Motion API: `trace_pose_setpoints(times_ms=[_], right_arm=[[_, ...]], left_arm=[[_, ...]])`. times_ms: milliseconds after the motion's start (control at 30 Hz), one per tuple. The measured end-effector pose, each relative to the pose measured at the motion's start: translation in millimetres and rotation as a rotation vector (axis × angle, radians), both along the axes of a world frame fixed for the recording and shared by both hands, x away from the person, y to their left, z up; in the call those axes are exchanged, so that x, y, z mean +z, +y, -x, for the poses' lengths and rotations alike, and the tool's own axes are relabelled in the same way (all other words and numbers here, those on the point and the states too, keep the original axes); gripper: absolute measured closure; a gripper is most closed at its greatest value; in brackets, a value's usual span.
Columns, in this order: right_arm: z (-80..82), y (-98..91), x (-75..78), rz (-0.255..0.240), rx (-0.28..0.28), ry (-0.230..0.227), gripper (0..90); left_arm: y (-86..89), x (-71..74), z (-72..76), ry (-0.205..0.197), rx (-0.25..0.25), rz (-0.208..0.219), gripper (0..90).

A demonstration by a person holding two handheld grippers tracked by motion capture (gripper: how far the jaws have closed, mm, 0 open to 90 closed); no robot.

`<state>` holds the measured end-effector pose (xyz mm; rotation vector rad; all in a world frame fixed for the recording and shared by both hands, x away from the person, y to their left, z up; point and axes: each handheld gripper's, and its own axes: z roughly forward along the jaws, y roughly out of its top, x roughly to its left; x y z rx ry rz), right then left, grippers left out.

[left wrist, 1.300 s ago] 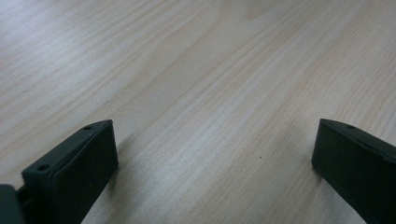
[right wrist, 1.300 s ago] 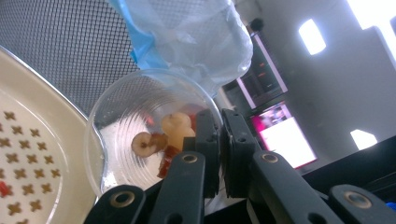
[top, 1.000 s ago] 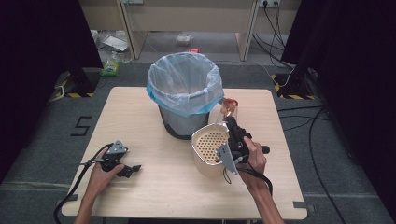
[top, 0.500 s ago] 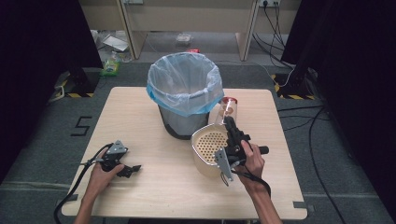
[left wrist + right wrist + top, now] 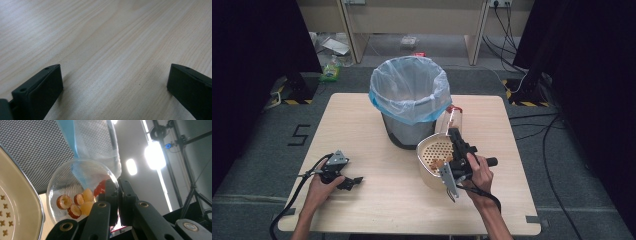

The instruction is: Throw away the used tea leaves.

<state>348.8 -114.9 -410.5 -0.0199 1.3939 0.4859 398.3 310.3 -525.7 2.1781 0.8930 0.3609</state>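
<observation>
Black drapes flank a grey-floored room where a pale wooden tabletop [image 5: 377,210] carries a mesh bin [image 5: 409,90] lined with a blue bag, standing just toward twelve o'clock of centre. At the bin's four o'clock, a cream perforated basket [image 5: 432,150] is tipped on its side with its open face toward the camera. Between bin and basket, at about three o'clock of the bin's base, a clear cup [image 5: 451,120] with a red far end is held off the surface. The right hand-held gripper [image 5: 454,132] has its jaws pressed together on the cup's wall, pinching it. Its own view shows the tilted cup [image 5: 72,182] holding reddish and pale fruit pieces [image 5: 75,203], with the bin's mesh and liner just behind. Since a second ago, the cup has shifted only slightly against the bin and the grip has not loosened, so the fruit has yet to leave the cup. The emptying step, whether into basket or bin, appears still ahead. At eight o'clock, the left hand-held gripper [image 5: 354,181] has not stirred, resting on bare wood with its jaws spread wide [image 5: 115,82] and nothing between them.
</observation>
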Motion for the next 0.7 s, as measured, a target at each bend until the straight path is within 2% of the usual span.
trace_pose_setpoints(times_ms=[33, 67, 100, 233, 300, 333, 467, 567, 600, 667, 700], right_arm=[[0.0, 0.0, 0.0, 0.0, 0.0, 0.0, 87.5], [0.3, -0.8, -1.8, 0.021, 0.001, -0.019, 87.6], [-0.9, -0.8, -5.5, 0.039, -0.015, 0.01, 87.5], [-0.2, -1.5, -8.8, 0.035, -0.016, 0.01, 87.6], [3.4, 0.0, -6.9, 0.051, -0.005, -0.018, 87.5], [5.4, 0.2, -2.8, 0.073, -0.002, -0.051, 87.6], [-0.8, -3.0, -4.0, 0.049, -0.029, -0.014, 87.5], [1.4, -0.2, -1.7, 0.071, -0.014, -0.033, 87.5], [0.8, 0.2, -2.2, 0.052, -0.017, -0.024, 87.5], [2.6, 0.6, 1.9, 0.069, -0.018, -0.061, 87.5], [1.5, 0.7, 2.5, 0.096, -0.026, -0.079, 87.5]], left_arm=[[0.0, 0.0, 0.0, 0.0, 0.0, -0.001, 0.0], [0.0, 0.0, 0.0, 0.0, 0.0, 0.0, 0.0], [0.0, 0.0, 0.0, 0.0, 0.0, 0.0, 0.0], [0.0, 0.0, 0.0, 0.0, 0.0, 0.0, 0.0], [0.0, 0.0, 0.0, 0.0, 0.0, 0.0, 0.0], [0.0, 0.0, 0.0, 0.0, 0.0, 0.0, 0.0], [0.0, 0.0, 0.0, 0.0, 0.0, 0.0, 0.0], [0.0, 0.0, 0.0, 0.0, 0.0, 0.0, 0.0], [-0.1, 0.0, 0.0, 0.0, 0.001, 0.001, 0.0], [0.1, 0.0, -0.1, -0.001, 0.0, -0.001, 0.0], [0.1, 0.0, -0.1, -0.001, 0.0, -0.001, 0.0]])
